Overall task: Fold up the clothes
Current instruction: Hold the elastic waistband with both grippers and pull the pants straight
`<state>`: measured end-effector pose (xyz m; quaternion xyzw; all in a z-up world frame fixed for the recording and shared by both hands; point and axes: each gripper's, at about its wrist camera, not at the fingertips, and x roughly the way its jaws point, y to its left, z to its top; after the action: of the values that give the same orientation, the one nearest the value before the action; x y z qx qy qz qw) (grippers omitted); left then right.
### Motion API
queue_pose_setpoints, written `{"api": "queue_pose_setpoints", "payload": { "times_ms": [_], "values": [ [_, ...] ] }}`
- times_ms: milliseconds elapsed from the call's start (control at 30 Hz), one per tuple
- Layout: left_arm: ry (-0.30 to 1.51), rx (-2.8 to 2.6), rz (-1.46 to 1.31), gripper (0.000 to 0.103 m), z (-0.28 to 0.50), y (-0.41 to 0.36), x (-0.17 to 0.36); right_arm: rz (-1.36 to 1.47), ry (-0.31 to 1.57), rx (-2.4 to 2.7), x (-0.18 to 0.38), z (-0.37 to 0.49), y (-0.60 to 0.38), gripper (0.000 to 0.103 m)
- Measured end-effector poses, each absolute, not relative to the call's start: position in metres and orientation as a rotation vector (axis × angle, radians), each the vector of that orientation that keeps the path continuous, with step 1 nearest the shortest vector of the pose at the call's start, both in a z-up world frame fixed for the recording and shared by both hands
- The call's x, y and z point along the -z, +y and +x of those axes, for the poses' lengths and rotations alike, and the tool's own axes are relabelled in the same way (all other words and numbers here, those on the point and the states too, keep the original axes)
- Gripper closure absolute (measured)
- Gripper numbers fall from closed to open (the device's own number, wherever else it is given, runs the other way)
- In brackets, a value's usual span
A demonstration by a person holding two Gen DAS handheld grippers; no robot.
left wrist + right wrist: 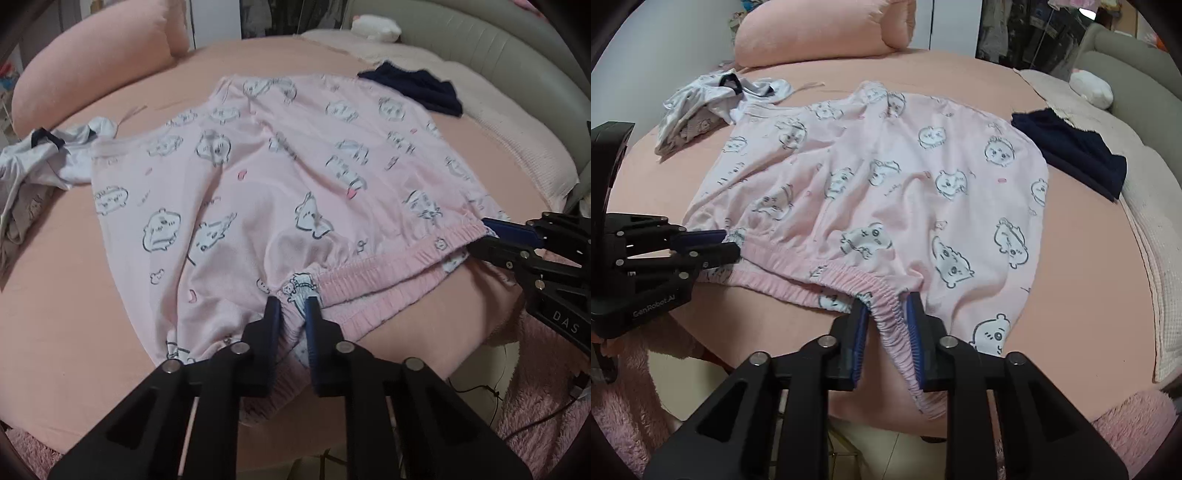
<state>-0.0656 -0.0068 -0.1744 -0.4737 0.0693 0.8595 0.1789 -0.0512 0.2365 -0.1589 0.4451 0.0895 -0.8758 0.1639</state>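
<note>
Left gripper [292,308] and right gripper [886,308] each pinch the ruffled elastic waistband of the soft pink cartoon-print cotton shorts [280,177], spread across the bed's near edge. Beyond lie a crumpled white garment [40,162] and a folded navy cloth [417,90].

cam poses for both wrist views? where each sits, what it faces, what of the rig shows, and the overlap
Left wrist: sits behind the left hand-held gripper, faces across the bed; its fingers pinch the waistband of the pink printed shorts. The right hand-held gripper enters at the right edge.
Right wrist: sits behind the right hand-held gripper, same heading, on the waistband's other end; the left one enters at the left edge.
Shared: shorts, white garment, navy garment, pink pillow.
</note>
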Motion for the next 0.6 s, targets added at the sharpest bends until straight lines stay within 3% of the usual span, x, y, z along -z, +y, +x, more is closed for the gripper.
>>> {"api": "queue_pose_setpoints", "payload": {
  "times_ms": [233, 600],
  "values": [
    [0.133, -2.408, -1.303, 0.093, -0.055, -0.008, 0.156, 1.225, 0.191, 2.555, 0.145, -0.046, 0.241, 0.090],
    [0.124, -2.336, -1.348, 0.092, -0.041, -0.006, 0.154, 1.448, 0.118, 2.434, 0.164, -0.052, 0.248, 0.090]
  ]
}}
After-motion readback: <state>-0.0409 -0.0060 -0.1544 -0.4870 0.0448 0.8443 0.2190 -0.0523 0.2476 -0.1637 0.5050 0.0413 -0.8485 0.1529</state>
